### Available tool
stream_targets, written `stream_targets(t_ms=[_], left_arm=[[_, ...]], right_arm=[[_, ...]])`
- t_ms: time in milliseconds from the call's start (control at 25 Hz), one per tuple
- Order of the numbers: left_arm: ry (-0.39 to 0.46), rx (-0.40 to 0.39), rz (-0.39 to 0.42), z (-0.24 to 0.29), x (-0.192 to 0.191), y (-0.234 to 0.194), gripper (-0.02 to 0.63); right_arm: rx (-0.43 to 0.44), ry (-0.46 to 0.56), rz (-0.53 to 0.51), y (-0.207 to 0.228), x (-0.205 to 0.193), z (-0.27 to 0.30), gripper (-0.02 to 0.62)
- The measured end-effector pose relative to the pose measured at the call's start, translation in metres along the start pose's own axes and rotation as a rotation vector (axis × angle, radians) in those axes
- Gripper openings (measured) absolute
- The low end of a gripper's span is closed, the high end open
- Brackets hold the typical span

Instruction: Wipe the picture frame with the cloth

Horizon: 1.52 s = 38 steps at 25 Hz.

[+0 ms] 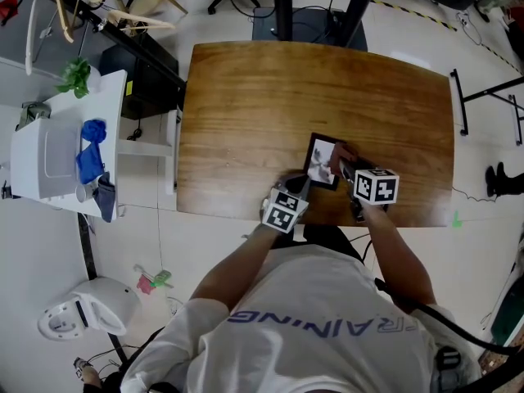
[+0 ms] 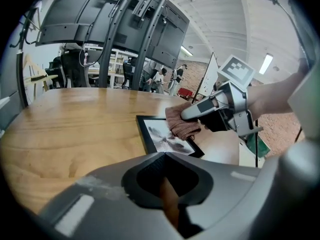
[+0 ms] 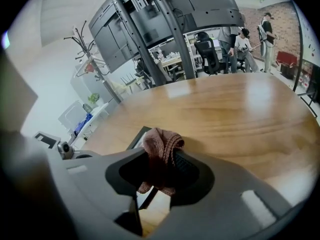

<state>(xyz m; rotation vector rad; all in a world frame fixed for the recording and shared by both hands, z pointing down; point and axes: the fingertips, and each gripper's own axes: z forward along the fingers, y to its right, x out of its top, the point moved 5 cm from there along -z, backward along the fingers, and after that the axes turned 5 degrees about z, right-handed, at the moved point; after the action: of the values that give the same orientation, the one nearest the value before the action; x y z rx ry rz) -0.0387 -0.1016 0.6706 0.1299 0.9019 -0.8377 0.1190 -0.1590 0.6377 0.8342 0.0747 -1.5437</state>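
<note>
A black picture frame (image 1: 322, 162) lies flat on the wooden table (image 1: 246, 113) near its front edge. My right gripper (image 1: 345, 169) is shut on a brownish-pink knitted cloth (image 1: 341, 153), which rests on the frame's right side. In the left gripper view the cloth (image 2: 181, 125) covers the far right corner of the frame (image 2: 164, 136), under the right gripper (image 2: 192, 113). In the right gripper view the cloth (image 3: 161, 143) bunches between the jaws of the right gripper (image 3: 160, 159), above the frame's edge (image 3: 138, 135). My left gripper (image 1: 301, 188) sits at the frame's near left corner. The left gripper (image 2: 167, 184) has its jaws together with only a thin brown slit between them.
A white side table (image 1: 49, 158) with a blue cloth (image 1: 90, 150) and a plant stands to the left. Black monitor stand posts (image 1: 282, 6) rise beyond the table's far edge. A white appliance (image 1: 90, 309) lies on the floor. People stand in the background.
</note>
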Motion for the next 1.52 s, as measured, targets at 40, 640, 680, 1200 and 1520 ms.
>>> stream_targets(t_ms=[40, 640, 680, 1200, 1520], left_arm=[[-0.004, -0.005, -0.007, 0.000, 0.000, 0.000, 0.003], [-0.013, -0.029, -0.017, 0.000, -0.001, 0.003, 0.004], [-0.010, -0.020, -0.023, -0.001, -0.001, 0.001, 0.004], [-0.026, -0.053, -0.013, -0.009, -0.007, -0.005, 0.005], [-0.030, -0.055, -0.014, -0.009, -0.006, -0.006, 0.005]], right_arm=[[0.000, 0.003, -0.010, 0.001, 0.003, 0.003, 0.126], [0.059, 0.059, -0.086, -0.007, 0.023, 0.017, 0.126], [0.064, 0.072, -0.089, -0.012, 0.024, 0.013, 0.126], [0.189, -0.088, -0.019, -0.087, -0.020, 0.010, 0.126], [0.133, -0.170, 0.019, -0.073, -0.039, 0.022, 0.126]])
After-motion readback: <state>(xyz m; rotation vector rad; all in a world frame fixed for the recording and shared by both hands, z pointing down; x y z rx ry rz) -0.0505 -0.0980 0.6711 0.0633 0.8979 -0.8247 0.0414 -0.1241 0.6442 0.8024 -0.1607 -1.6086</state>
